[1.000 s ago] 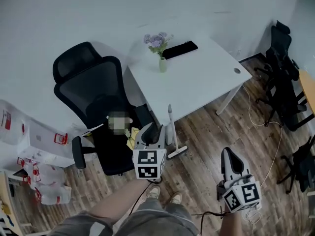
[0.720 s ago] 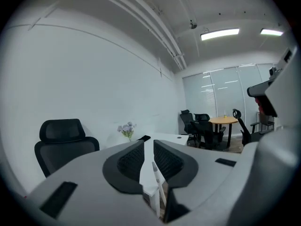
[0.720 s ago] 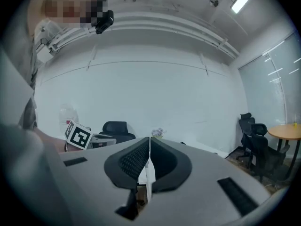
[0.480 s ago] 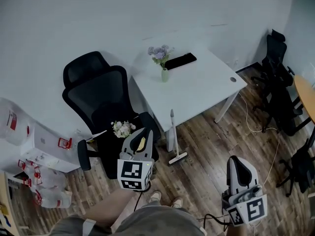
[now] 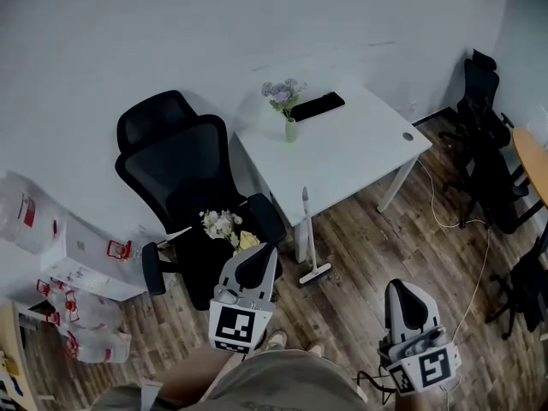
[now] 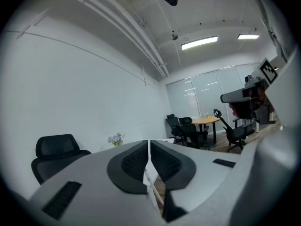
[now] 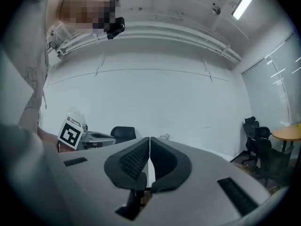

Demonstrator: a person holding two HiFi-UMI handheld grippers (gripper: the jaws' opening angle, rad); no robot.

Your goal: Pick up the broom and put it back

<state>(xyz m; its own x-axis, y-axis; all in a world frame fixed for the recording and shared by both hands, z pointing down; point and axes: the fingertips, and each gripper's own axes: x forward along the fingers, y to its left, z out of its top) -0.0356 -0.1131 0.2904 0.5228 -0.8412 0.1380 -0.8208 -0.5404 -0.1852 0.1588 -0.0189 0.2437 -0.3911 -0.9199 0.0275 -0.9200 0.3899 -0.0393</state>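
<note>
Room: wood floor point(image 5: 368, 247).
Broom point(image 5: 306, 228): leaning on white table point(image 5: 360, 148), just beyond left gripper point(image 5: 257, 262), unheld.
Left gripper: jaws just closing, nearly together, empty.
Right gripper point(image 5: 408, 303): jaws together, empty.
Labels: red stickers on box point(image 5: 86, 251) unreadable.

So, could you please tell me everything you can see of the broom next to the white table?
The broom is a slim, light-coloured tool, plastic by its look, with a long straight handle and a short flat head across its foot. It stands nearly upright, head down on the wooden floor. Its handle rests at the front corner of the white table, seemingly leaning there. The black office chair stands just to its left, apart from it. Its bristles are too small to make out.
</note>
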